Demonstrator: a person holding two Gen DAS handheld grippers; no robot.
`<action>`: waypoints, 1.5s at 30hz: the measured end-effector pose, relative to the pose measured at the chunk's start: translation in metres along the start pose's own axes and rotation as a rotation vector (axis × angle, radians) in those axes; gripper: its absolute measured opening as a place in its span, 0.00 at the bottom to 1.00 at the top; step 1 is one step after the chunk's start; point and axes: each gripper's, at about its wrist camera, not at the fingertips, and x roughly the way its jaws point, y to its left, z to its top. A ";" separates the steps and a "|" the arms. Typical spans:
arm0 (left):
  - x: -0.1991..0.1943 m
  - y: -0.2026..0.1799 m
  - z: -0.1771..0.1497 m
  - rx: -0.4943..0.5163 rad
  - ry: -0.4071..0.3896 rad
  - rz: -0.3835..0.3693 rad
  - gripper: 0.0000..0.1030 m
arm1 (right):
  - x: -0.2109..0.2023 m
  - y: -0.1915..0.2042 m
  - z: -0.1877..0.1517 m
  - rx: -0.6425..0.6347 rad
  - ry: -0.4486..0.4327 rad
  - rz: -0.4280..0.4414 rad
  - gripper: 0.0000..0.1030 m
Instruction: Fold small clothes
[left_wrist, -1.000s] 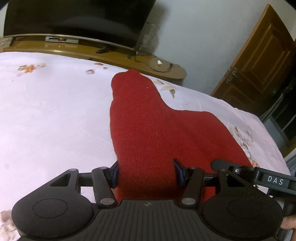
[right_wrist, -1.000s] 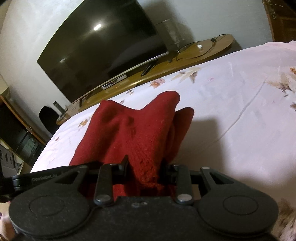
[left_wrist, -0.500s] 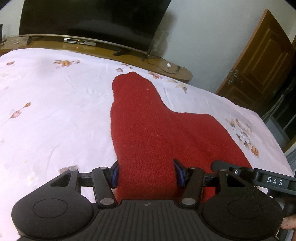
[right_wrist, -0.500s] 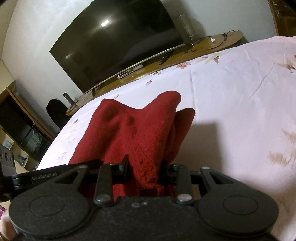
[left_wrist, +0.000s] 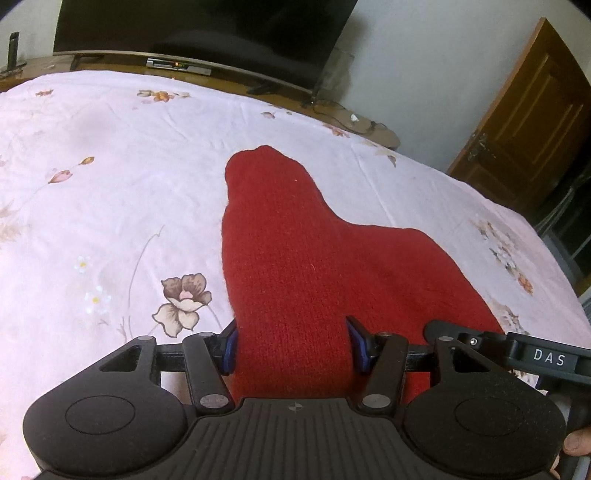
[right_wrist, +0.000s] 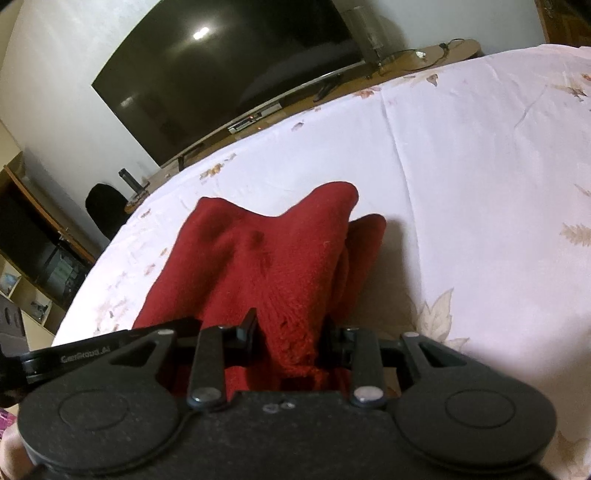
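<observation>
A red knit garment (left_wrist: 295, 240) stretches away from me over the pale floral bed sheet (left_wrist: 110, 166), one narrow end pointing toward the television. My left gripper (left_wrist: 291, 347) is shut on its near edge, and the blue pads (left_wrist: 229, 350) press the knit from both sides. In the right wrist view the same garment (right_wrist: 266, 258) rises in two bunched peaks. My right gripper (right_wrist: 290, 332) is shut on a gathered wad of it. The part of the cloth under both grippers is hidden.
A large dark television (right_wrist: 221, 74) stands on a low wooden stand (left_wrist: 369, 125) beyond the bed's far edge. A brown door (left_wrist: 517, 122) is at the right, shelves (right_wrist: 33, 280) at the left. A hand's fingertip (left_wrist: 576, 443) shows at the lower right.
Both grippers have drawn back across the bed with the garment still held. More sheet now lies between the garment and the television stand. The grips look the same.
</observation>
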 end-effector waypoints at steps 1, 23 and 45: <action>0.001 -0.001 -0.002 0.003 -0.002 0.003 0.56 | 0.001 -0.001 -0.001 0.001 -0.002 -0.003 0.32; -0.057 -0.055 0.008 0.186 -0.101 0.291 1.00 | -0.060 0.058 -0.018 -0.233 -0.199 -0.234 0.62; -0.193 -0.105 -0.041 0.266 -0.164 0.428 1.00 | -0.168 0.105 -0.077 -0.251 -0.286 -0.277 0.77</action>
